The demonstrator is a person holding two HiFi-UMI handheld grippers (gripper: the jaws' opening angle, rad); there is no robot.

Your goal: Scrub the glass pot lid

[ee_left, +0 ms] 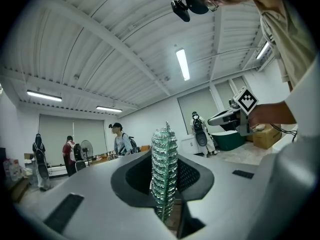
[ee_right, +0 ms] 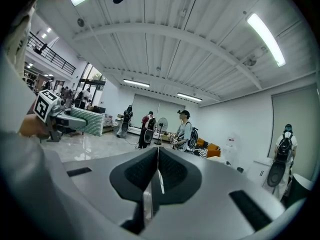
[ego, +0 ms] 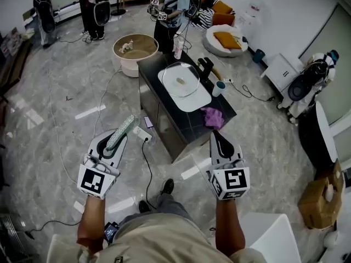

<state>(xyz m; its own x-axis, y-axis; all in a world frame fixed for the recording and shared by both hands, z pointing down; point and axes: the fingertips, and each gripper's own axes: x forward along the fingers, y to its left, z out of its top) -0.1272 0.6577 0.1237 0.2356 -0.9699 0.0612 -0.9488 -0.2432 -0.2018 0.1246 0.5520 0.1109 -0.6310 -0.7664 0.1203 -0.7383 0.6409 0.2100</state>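
Observation:
The glass pot lid (ego: 181,81) lies flat in a white basin (ego: 198,101) on top of a black counter (ego: 222,109), well ahead of both grippers. My left gripper (ego: 118,138) is held over the floor to the counter's left, shut on a pale green scrub pad (ego: 123,130). That scrub pad (ee_left: 164,174) stands upright between the jaws in the left gripper view. My right gripper (ego: 215,137) hovers near the counter's near corner, shut with nothing in it; its jaws (ee_right: 157,170) meet edge to edge.
A purple cloth (ego: 213,117), a cup (ego: 219,87) and a black faucet (ego: 205,68) sit on the counter. A person (ego: 171,10) stands behind it. A round tub (ego: 135,52), floor cables, a power strip (ego: 141,133) and a cardboard box (ego: 321,199) surround it.

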